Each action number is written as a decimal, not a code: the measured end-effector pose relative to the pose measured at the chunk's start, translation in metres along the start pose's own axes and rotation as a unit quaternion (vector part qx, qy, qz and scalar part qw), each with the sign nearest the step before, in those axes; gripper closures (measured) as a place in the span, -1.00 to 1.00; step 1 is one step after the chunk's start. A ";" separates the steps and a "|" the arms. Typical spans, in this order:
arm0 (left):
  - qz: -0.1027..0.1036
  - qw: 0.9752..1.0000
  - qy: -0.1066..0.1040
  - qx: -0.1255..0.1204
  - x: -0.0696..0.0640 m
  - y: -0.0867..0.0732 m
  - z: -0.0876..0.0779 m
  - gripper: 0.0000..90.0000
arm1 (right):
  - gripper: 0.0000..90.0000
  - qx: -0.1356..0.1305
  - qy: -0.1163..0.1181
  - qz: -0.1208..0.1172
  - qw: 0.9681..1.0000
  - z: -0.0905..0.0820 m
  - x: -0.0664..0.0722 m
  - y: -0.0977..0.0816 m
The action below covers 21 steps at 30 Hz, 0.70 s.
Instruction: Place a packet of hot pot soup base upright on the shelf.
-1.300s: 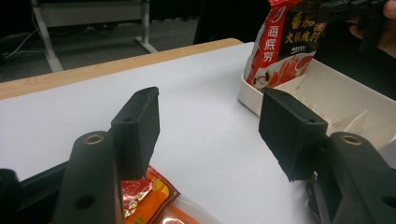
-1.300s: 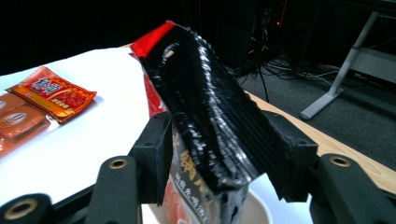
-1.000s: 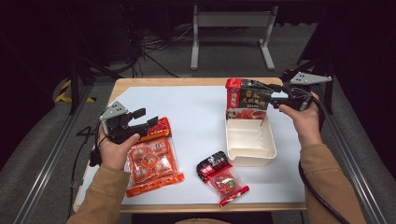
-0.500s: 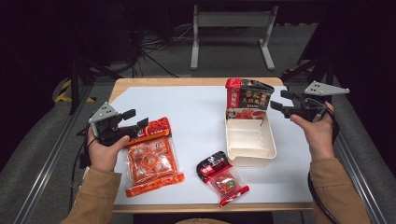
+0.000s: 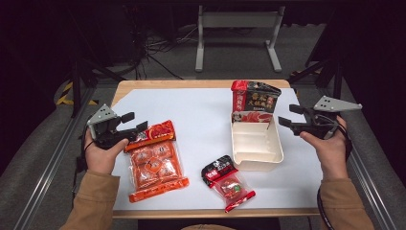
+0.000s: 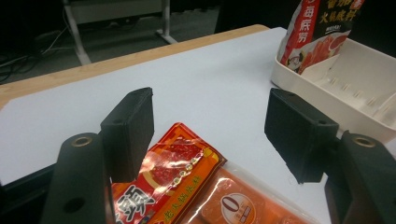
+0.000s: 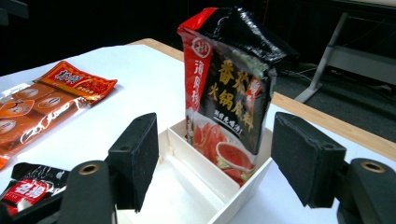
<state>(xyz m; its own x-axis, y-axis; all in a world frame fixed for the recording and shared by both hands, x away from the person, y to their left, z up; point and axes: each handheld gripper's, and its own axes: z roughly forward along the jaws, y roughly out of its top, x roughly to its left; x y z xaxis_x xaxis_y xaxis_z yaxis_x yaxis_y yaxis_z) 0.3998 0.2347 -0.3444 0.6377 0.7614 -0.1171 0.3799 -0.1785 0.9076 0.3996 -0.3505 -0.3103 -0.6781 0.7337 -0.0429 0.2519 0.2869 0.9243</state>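
Observation:
A red and black pouch [image 5: 253, 101] stands upright in the far compartment of the white tray [image 5: 256, 143]. My right gripper [image 5: 286, 115] hovers open just right of the tray, apart from the pouch [image 7: 229, 88], which shows between its jaws, with the tray [image 7: 187, 196] below. An orange multi-pack [image 5: 153, 163] lies flat at the left. My left gripper [image 5: 136, 121] is open above its top end, and the pack [image 6: 182, 182] lies under the jaws. A small red and black packet [image 5: 226, 182] lies near the front edge.
A white sheet [image 5: 201, 115] covers the wooden table [image 5: 191, 84]. A metal stand [image 5: 237, 33] is on the floor behind it, and grey rails run along both sides. Between the orange pack and the tray the sheet is bare.
My right gripper let go of the pouch and drew back to the right, leaving it standing in the tray. My left gripper shifted slightly left over the orange pack.

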 end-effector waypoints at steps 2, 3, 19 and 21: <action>0.002 1.000 0.007 0.004 0.002 0.000 0.000 -0.25 | -0.27 -0.006 0.006 0.000 1.000 -0.001 0.002 -0.002; 0.003 1.000 0.010 0.007 0.003 0.000 -0.001 -0.26 | -0.27 -0.008 0.007 0.002 1.000 -0.001 0.003 -0.003; 0.020 0.999 0.032 0.022 0.024 -0.011 -0.003 -0.31 | -0.34 0.000 0.028 0.006 1.000 0.009 0.006 -0.013; 0.014 0.999 0.035 0.021 0.028 -0.015 -0.002 -0.31 | -0.34 0.001 0.029 0.009 1.000 0.009 0.005 -0.015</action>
<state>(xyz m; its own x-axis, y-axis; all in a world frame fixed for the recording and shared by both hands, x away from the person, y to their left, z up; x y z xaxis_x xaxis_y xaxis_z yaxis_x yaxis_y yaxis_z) 0.4110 0.2599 -0.3607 0.6013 0.7967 -0.0618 0.3905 -0.2254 0.8926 0.3985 -0.3453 -0.3282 -0.7128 0.7014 -0.0036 0.2657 0.2747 0.9241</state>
